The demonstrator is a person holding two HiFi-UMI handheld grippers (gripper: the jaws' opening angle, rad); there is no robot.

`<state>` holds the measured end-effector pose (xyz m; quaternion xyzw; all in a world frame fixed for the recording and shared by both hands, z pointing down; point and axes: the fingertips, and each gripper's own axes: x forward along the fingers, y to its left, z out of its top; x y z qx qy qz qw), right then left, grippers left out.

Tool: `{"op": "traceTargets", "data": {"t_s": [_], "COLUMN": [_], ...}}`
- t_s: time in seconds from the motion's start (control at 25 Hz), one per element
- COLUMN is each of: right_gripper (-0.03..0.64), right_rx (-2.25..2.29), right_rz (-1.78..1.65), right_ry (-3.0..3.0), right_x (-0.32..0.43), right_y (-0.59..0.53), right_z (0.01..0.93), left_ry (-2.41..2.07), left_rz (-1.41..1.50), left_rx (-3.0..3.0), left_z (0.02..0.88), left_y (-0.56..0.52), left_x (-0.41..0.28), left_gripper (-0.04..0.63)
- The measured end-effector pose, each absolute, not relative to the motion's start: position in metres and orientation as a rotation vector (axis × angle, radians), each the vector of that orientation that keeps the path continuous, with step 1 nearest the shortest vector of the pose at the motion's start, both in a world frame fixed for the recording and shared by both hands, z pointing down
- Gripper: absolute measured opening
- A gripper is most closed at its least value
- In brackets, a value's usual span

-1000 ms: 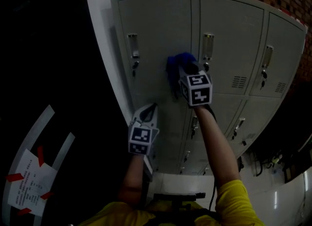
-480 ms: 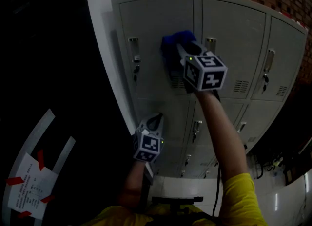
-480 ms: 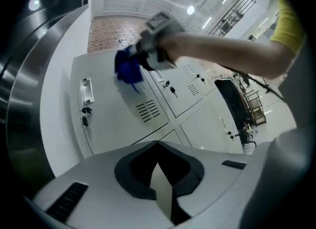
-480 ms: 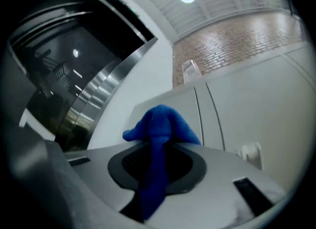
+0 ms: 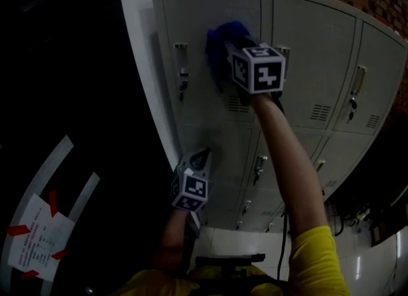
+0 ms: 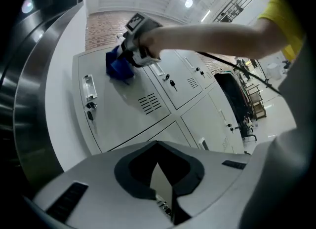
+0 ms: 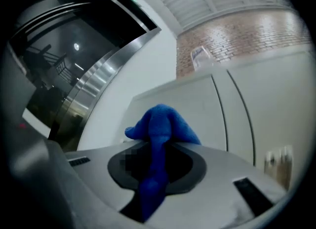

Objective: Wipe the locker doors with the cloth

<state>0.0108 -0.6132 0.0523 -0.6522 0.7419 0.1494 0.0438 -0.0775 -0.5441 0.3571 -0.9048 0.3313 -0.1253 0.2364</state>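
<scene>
Jaws on the left gripper [image 5: 199,156] meet with nothing between them, and it hangs low in front of the lower lockers [image 5: 223,161]. Higher and to the right, the right gripper [image 5: 233,49] is clamped on the blue cloth [image 5: 222,38], pressing it against the top-left locker door [image 5: 194,17].

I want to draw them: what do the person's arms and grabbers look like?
The left gripper and right gripper are pale grey, each with a white cube of black square markers. The sleeves are yellow and short. A thin black cable hangs by the right arm.
</scene>
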Motion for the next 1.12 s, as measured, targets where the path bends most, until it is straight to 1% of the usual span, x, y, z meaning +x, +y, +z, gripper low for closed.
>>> {"op": "traceTargets", "data": {"t_s": [0.12,0.24,0.32,0.36,0.44,0.6,0.72,0.84,0.92,1.0,1.12], "right_gripper": [0.067,0.067,0.067,0.067,0.067,0.067,0.067,0.067,0.067,0.068,0.067], "right_rx": [-2.030,-2.079,-2.077,-2.071,-2.020,-1.840,-1.730,-1.803,-1.863,-1.882,-1.904], "right_rz": [0.351,0.174,0.132,0.142,0.230,0.499,0.515,0.570,0.565,0.553,0.517], "right_ry": [2.323,2.361,2.365,2.360,2.333,2.279,2.262,2.211,2.181,2.204,2.250], "right_x": [0.007,0.007,0.007,0.007,0.001,-0.030,-0.047,-0.054,-0.048,-0.046,-0.049], "right_y": [-0.620,-0.626,-0.624,-0.622,-0.618,-0.603,-0.613,-0.626,-0.637,-0.645,-0.650], "right_z": [0.183,0.307,0.345,0.344,0.304,0.126,0.014,-0.057,-0.073,-0.062,0.009], "left_ry": [0.933,0.941,0.936,0.940,0.957,0.974,0.967,0.960,0.965,0.974,1.002], "left_rz": [-0.368,-0.392,-0.391,-0.396,-0.418,-0.433,-0.454,-0.475,-0.486,-0.495,-0.502], "left_rx": [-2.467,-2.442,-2.458,-2.459,-2.445,-2.422,-2.376,-2.369,-2.374,-2.377,-2.379], "left_z": [0.359,0.360,0.363,0.366,0.372,0.367,0.355,0.349,0.351,0.354,0.357], "left_y": [-0.549,-0.551,-0.549,-0.549,-0.551,-0.553,-0.548,-0.541,-0.541,-0.543,-0.547], "left_x": [-0.085,-0.089,-0.092,-0.095,-0.104,-0.118,-0.126,-0.135,-0.142,-0.150,-0.160], "left_gripper": [0.002,0.002,0.002,0.002,0.002,0.002,0.002,0.002,0.002,0.002,0.002]}}
